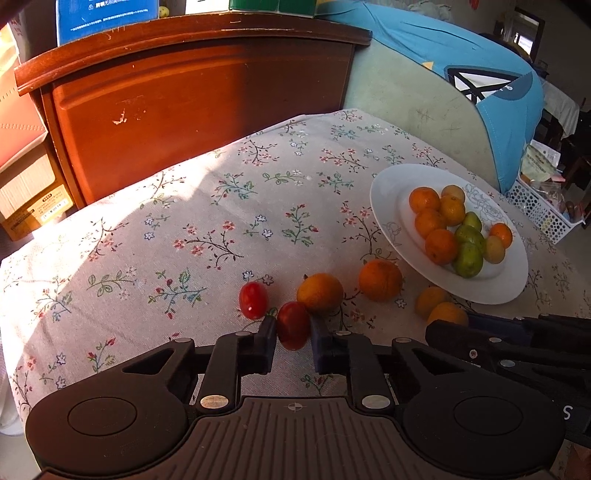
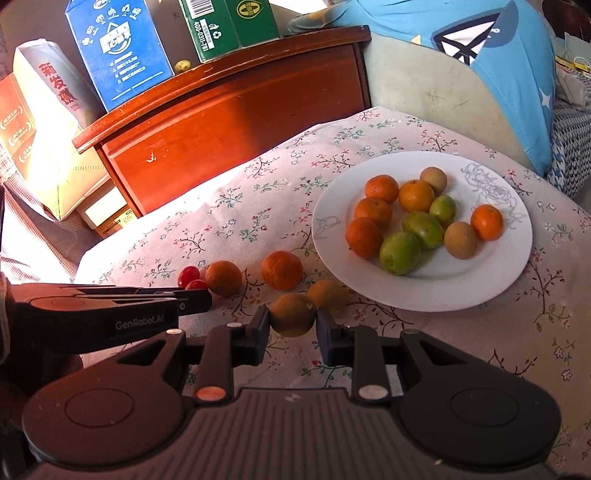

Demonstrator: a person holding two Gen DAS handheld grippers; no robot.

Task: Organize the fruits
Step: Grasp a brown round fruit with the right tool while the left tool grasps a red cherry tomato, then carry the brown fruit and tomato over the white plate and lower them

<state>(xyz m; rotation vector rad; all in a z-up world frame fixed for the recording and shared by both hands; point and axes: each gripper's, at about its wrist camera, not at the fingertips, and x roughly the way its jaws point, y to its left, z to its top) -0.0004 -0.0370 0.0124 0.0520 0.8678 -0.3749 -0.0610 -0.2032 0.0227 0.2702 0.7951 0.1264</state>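
Cherry tomato [image 1: 293, 325] clamped in left gripper [image 1: 293, 338]; brownish fruit [image 2: 293, 314] clamped in right gripper [image 2: 291, 325].

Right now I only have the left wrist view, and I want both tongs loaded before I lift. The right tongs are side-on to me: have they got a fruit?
Observer: Yes. In the right wrist view the right tongs are shut on a brownish round fruit, one pad on each side of it.
Operator: Any stray fruit off the table, past the top of my picture?
Observer: Possibly. A small yellow-green round thing sits on top of the wooden headboard, between the blue carton and the green carton. It is too small to tell whether it is a fruit.
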